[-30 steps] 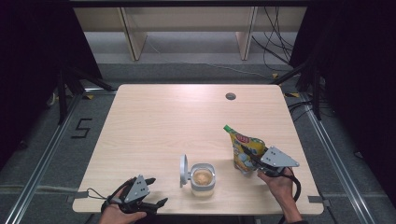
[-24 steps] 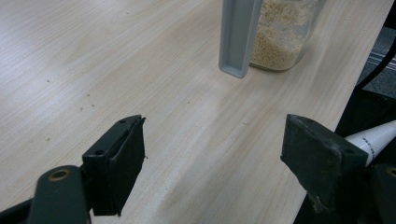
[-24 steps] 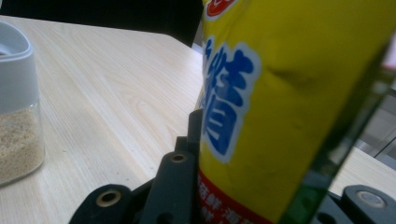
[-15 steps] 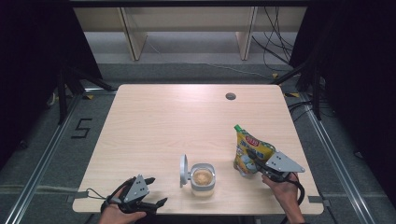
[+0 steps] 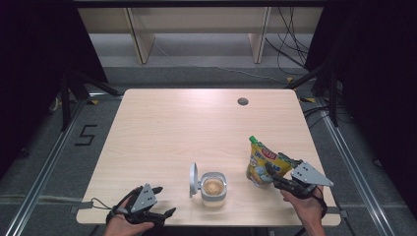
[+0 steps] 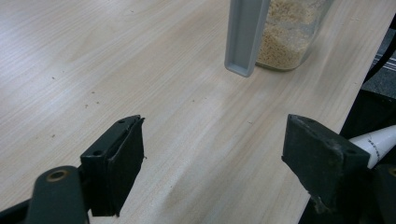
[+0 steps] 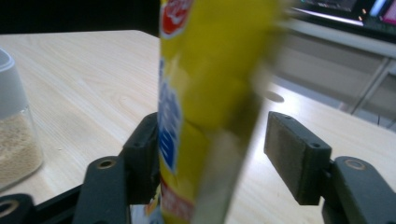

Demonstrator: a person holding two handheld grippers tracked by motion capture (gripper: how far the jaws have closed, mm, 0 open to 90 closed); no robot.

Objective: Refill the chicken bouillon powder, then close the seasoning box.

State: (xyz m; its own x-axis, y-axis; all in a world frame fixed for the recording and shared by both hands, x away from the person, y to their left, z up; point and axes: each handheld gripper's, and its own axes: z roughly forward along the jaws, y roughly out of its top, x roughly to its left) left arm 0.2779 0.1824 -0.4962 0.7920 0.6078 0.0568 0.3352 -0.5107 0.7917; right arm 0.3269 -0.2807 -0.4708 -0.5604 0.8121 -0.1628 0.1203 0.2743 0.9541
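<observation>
The right hand-held gripper [image 5: 273,173] has just been opening its jaws; the yellow pouch [image 5: 263,164] stands between them, one pad apart from it. The pouch is upright on the tabletop [image 5: 187,128], right of the jar [image 5: 213,188]. The left hand-held gripper [image 5: 160,201] rests wide open, holding nothing.

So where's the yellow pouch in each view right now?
High view: yellow pouch stands right of centre, at the right gripper.
Left gripper view: not in it.
Right gripper view: pouch centre, between the open jaws.
Shared landmark: the glass jar.
</observation>
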